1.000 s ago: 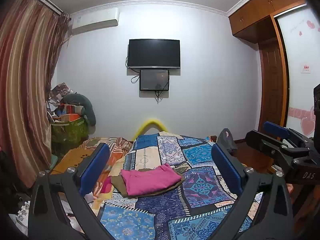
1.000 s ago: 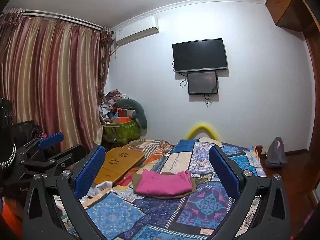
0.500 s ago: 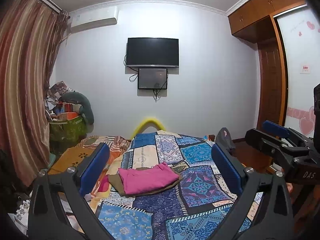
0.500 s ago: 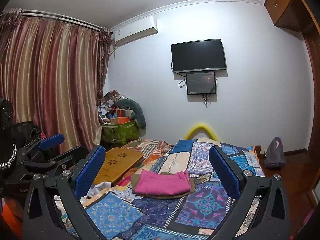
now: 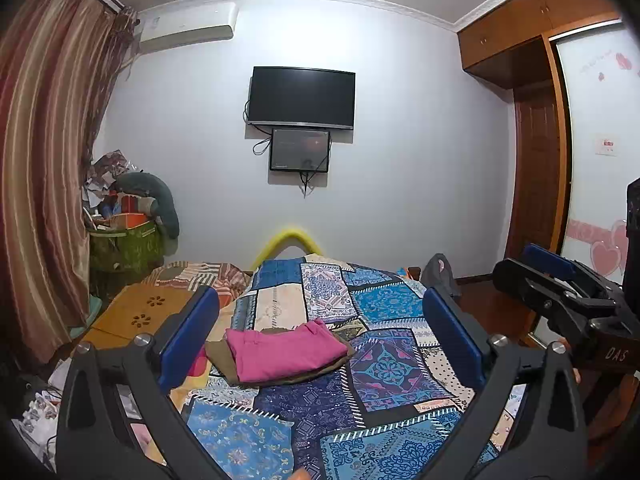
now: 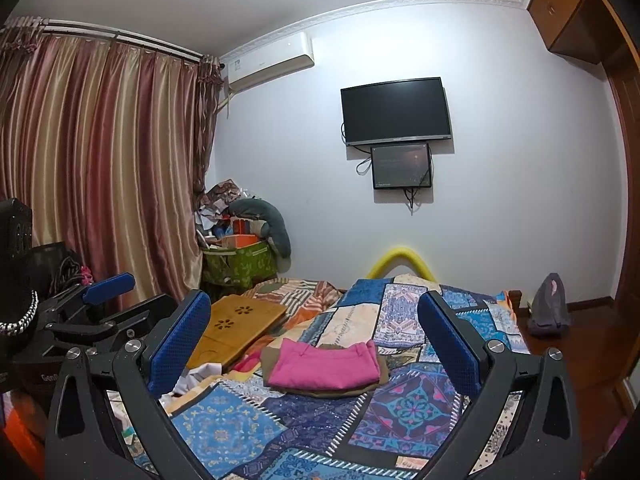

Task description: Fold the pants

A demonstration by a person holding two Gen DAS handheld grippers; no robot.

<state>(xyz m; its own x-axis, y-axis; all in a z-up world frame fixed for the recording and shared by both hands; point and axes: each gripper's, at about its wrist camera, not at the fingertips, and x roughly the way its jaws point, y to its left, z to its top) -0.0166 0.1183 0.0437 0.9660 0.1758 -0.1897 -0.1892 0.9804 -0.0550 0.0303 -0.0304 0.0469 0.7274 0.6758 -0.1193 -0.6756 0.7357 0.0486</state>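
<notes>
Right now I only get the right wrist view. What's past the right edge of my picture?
Observer: A white sliding door with pink hearts on it.
Operator: And the other tool at my left, is it holding anything? I only see it side-on.
Observer: No. The left gripper has its jaws wide open with nothing between them.

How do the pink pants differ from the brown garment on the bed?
The pink pants lie on top; the brown garment lies underneath, touching the patchwork bedspread. The pink pants look smaller, so the brown garment shows around their edges. Both are folded flat, and neither is held.
</notes>
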